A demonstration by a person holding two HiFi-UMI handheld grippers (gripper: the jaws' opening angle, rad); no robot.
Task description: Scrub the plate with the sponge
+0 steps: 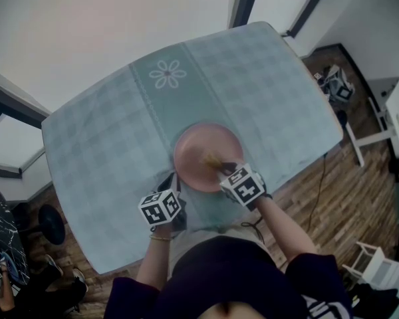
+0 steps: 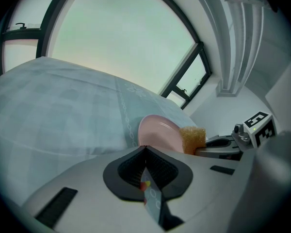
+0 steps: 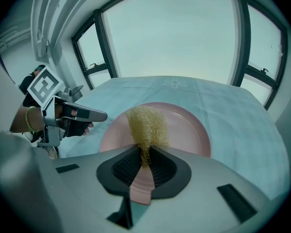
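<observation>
Pale checked cloth covers the tabletop (image 1: 106, 145) in the head view, with a daisy motif (image 1: 167, 74) towards its far side and wooden floor (image 1: 332, 198) showing past its right-hand edge. The pink plate (image 1: 203, 148) lies near the person's side, with open cloth beyond it and to either side. The right gripper (image 1: 221, 167) reaches in over the plate's near rim. The sponge (image 1: 211, 157) at its tip is only a small yellowish smudge here. The left gripper (image 1: 169, 183) sits just beside the plate's left rim, and contact cannot be judged. Both forearms angle up from the bottom of the frame, where the person's body cuts off the tabletop's near edge.

Seen from the left gripper view, that gripper's fingers (image 2: 133, 169) are pressed together with nothing between them, and their tips point at the plate (image 2: 157, 132) just beyond. At right, the sponge (image 2: 192, 139) is pinched by the right gripper (image 2: 203, 151), in front of the plate's right side. Windows (image 2: 111, 38) fill the background.

From the right gripper view, its own fingers (image 3: 128, 166) clamp the sponge (image 3: 145, 123), which is squeezed thin at the grip and hides part of the plate (image 3: 184, 125) behind it. Bare cloth (image 3: 242, 125) lies to the right. At left, the left hand (image 3: 68, 123) holds the left gripper (image 3: 99, 114) level, just off the plate's rim.
</observation>
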